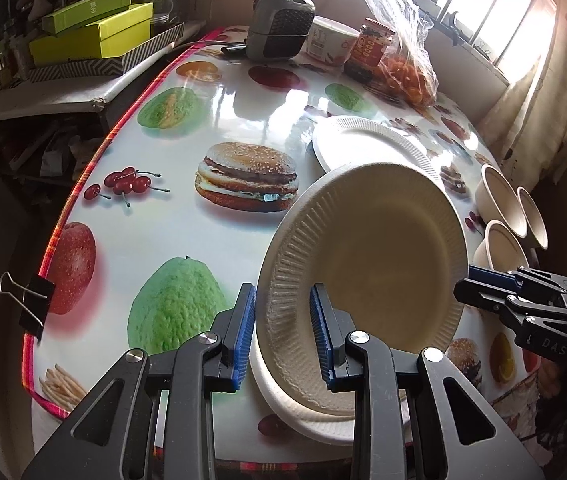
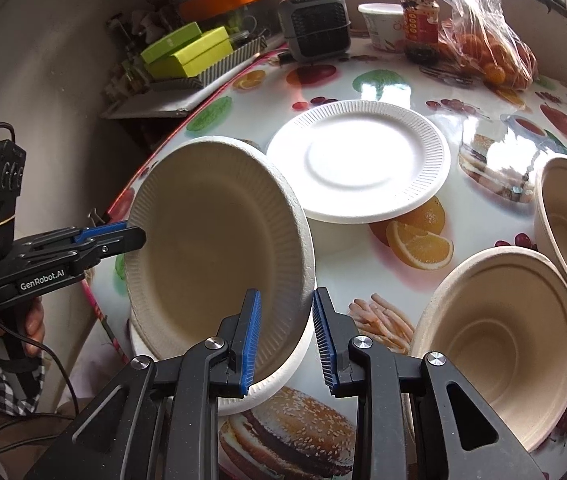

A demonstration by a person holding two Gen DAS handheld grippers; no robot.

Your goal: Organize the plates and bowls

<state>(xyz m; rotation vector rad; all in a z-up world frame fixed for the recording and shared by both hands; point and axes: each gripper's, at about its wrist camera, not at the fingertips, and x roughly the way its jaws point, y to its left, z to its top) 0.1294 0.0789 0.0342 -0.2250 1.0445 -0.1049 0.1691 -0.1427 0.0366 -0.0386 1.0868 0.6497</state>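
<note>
A: Your left view alone catches the black binder clip [image 1: 29, 300] on the worktop [image 1: 187, 128] edge; the right alone shows your hand [image 2: 7, 320].

B: Left gripper [image 1: 283, 332] and right gripper [image 2: 286, 338] jaws each clamp the tilted beige ribbed paper plate [image 1: 367, 264] above a white plate [image 1: 307, 420].

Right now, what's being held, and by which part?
The tilted beige plate, by its ribbed rim on two opposite sides: the left gripper on one, the right gripper on the other. It hangs over a white plate.
</note>
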